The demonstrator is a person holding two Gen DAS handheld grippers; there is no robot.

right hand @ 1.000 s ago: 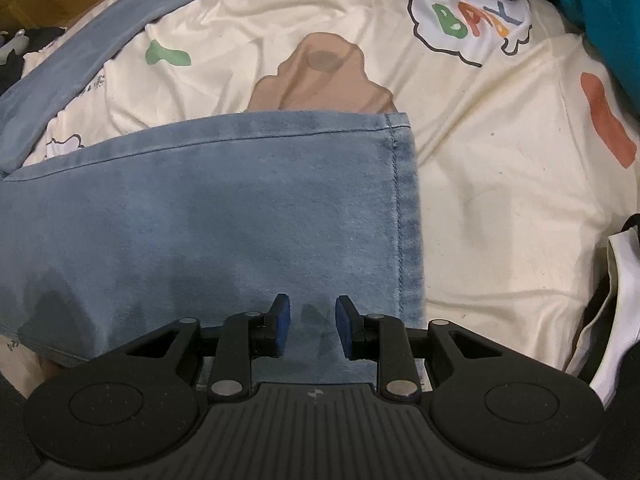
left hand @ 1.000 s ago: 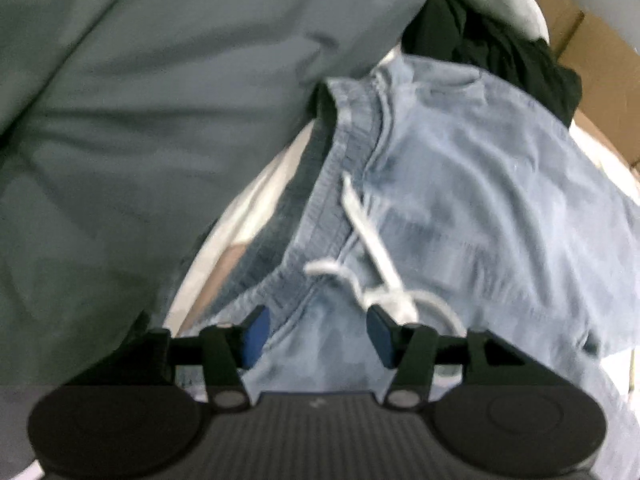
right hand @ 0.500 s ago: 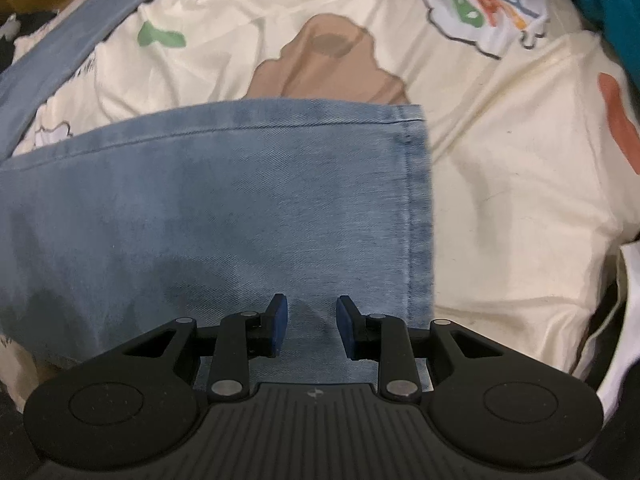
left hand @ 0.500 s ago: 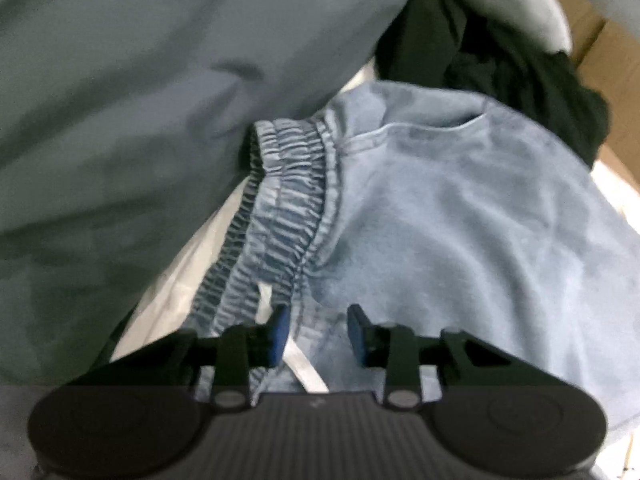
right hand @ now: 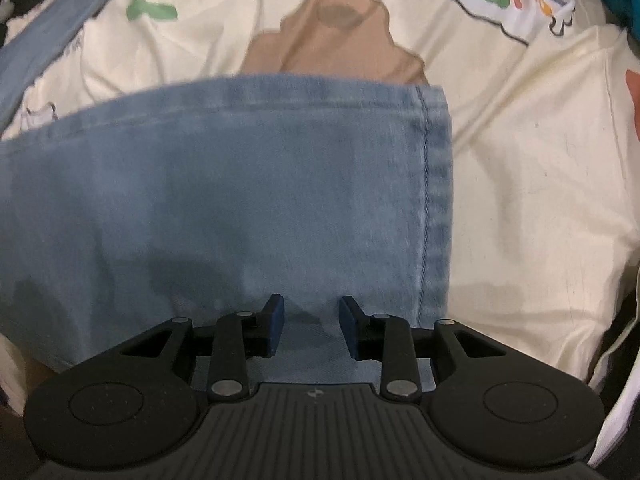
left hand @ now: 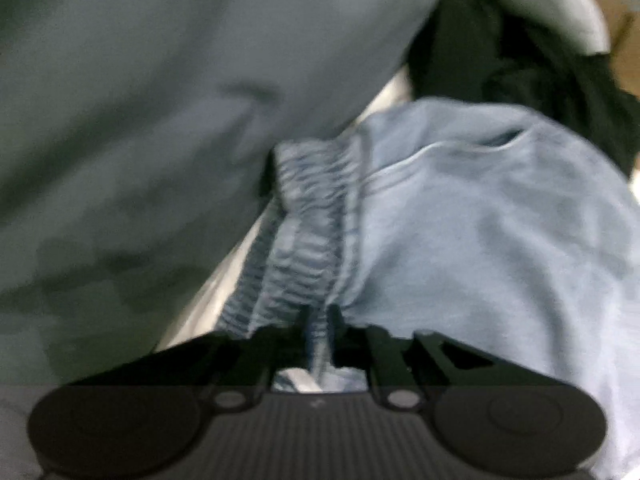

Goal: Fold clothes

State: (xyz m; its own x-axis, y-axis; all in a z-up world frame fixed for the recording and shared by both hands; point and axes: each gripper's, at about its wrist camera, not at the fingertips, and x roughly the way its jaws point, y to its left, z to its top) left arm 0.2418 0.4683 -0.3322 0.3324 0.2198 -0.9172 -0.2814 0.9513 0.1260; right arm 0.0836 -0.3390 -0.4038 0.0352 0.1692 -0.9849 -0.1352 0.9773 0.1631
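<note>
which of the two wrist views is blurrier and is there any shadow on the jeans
Left wrist view: dim and motion-blurred, the elastic waistband smeared. Right wrist view: brighter, only slightly soft, with a dark shadow on the jeans leg ahead of the right gripper.

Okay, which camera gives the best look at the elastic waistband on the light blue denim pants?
The left wrist view. The gathered elastic waistband of the light blue denim pants runs up the middle, pinched between the left gripper jaws, though blurred. The right wrist view shows only a flat hemmed leg, no waistband.
</note>
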